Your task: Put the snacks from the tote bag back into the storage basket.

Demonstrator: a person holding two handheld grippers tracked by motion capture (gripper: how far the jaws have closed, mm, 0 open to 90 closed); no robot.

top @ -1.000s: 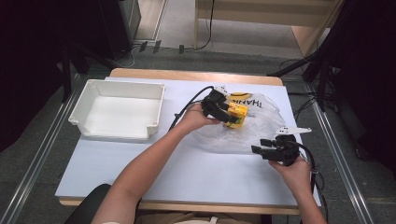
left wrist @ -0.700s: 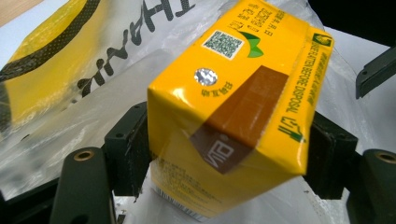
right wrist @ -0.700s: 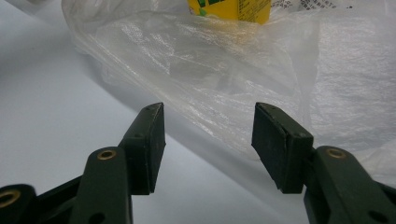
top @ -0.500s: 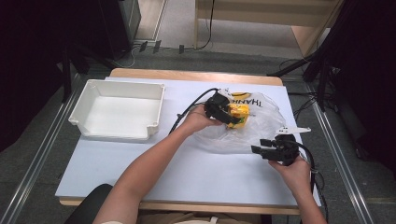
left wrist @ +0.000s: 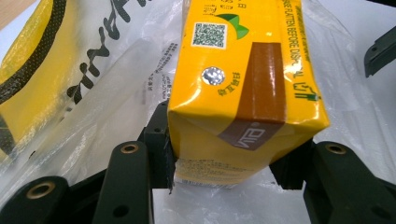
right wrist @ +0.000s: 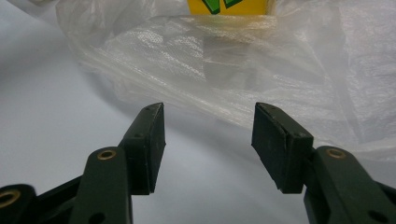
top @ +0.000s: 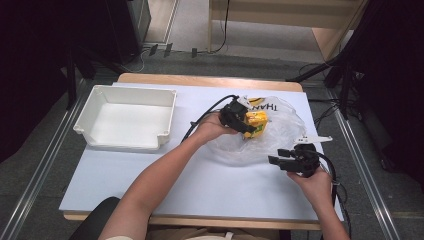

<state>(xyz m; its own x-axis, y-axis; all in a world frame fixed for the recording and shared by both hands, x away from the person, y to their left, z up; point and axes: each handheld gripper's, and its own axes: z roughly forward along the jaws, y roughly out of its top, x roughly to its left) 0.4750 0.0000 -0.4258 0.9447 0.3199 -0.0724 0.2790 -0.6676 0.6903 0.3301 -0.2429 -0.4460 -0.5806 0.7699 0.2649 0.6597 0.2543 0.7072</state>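
Observation:
A yellow drink carton (top: 256, 124) lies on a clear plastic bag (top: 282, 132) with black and yellow print, at the table's back right. My left gripper (top: 246, 128) reaches it from the left. Its jaws have just been closing, and in the left gripper view both pads press the carton (left wrist: 243, 84) at its near end, with my left gripper (left wrist: 229, 161) shut on it over the bag (left wrist: 93, 116). My right gripper (top: 278, 156) rests near the bag's front edge. It is open (right wrist: 210, 135) with nothing between its pads, and faces the bag (right wrist: 233, 70) and the carton (right wrist: 231, 5).
An empty white tray (top: 135, 91) stands at the back left of the pale table (top: 200, 180). Cables trail from both grippers. Metal rails run along both sides of the table, and the floor behind it is dark.
The left gripper's jaws have closed onto the yellow carton, and the hand shifted slightly. The right hand and its gripper have stayed still.

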